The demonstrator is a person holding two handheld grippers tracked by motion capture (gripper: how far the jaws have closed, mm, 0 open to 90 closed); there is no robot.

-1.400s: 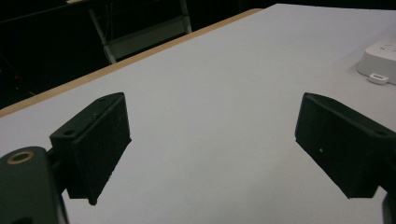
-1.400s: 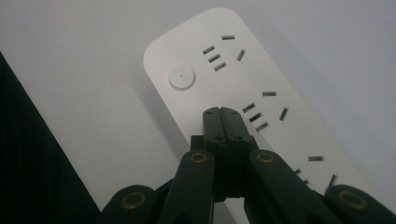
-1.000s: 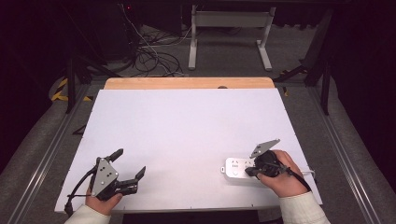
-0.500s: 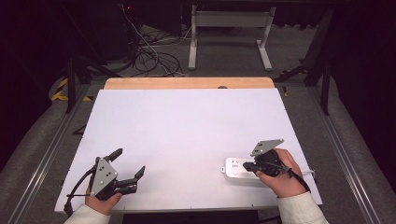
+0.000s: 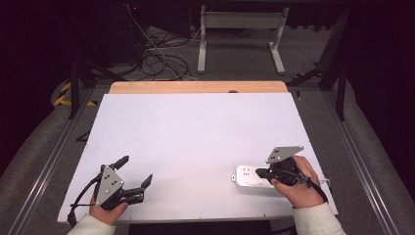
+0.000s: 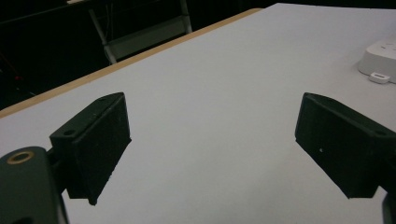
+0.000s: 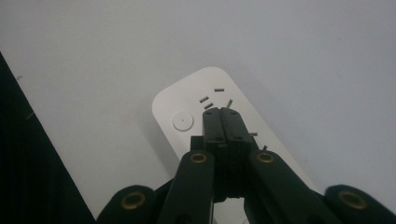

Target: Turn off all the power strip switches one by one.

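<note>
My left gripper sits in my left hand at the near left corner of the white table, its jaws spread wide with bare tabletop between them. In the left gripper view the two black pads stand well apart, both cut off at the bottom edge of the picture, and nothing is held.

Toward the near right corner, my right hand holds the right gripper over a white power strip that lies flat close to the near edge. In the right gripper view the jaws are pressed together, tips meeting above the strip's top face just beside its round button. I cannot tell whether the tips touch the strip or hover over it. My gripper and hand hide the strip's right end in the high view, and its near part is covered by the jaws in the right gripper view, so I cannot make out its full length. A small white piece lies just beside the strip in the left gripper view, too small to identify.

The far edge shows a strip of bare wood. Beyond it the floor is dark, with tangled cables and a white frame's legs partly lost in shadow
</note>
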